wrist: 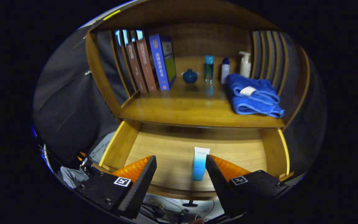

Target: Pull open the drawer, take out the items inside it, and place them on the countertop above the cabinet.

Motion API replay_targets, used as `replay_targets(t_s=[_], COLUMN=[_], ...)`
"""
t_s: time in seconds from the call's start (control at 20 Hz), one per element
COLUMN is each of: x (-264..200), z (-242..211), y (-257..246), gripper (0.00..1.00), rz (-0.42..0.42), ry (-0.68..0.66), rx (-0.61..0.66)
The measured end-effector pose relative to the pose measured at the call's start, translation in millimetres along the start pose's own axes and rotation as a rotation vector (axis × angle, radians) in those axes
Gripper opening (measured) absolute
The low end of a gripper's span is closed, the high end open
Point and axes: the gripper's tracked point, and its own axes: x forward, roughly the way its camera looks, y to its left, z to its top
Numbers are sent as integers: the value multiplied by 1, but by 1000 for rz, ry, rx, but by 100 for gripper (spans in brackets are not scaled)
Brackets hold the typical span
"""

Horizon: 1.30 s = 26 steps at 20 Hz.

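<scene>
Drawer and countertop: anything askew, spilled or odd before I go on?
Nothing stands out. The drawer is open with one tube lying flat between the open gripper fingers, nearer the right one. On the countertop, books, bottles and the folded towel look orderly.

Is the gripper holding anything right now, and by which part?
Nothing is held. The gripper is open above the pulled-out drawer; the tube lies between its fingers, close to one, ungripped.

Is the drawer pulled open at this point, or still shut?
Open. The drawer sticks out below the countertop, its floor exposed with a tube lying flat between the open gripper fingers.
</scene>
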Motion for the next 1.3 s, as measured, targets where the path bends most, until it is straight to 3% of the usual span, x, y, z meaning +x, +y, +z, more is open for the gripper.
replay_targets(t_s=[0.25,0.5,0.7,0.75,0.85,1.0,1.3], x=[67,85,81,77,76,59,13], z=[-43,-37,-6,-4,3,-2,32], y=[-25,-26,-26,-22,-24,-15,1], gripper=[99,98,67,51,36,36,36], rz=[-80,-150,-151,-141,-128,-87,-18], ry=[295,400,432,438,436,439,363], rx=[27,104,120,102,75,114,172])
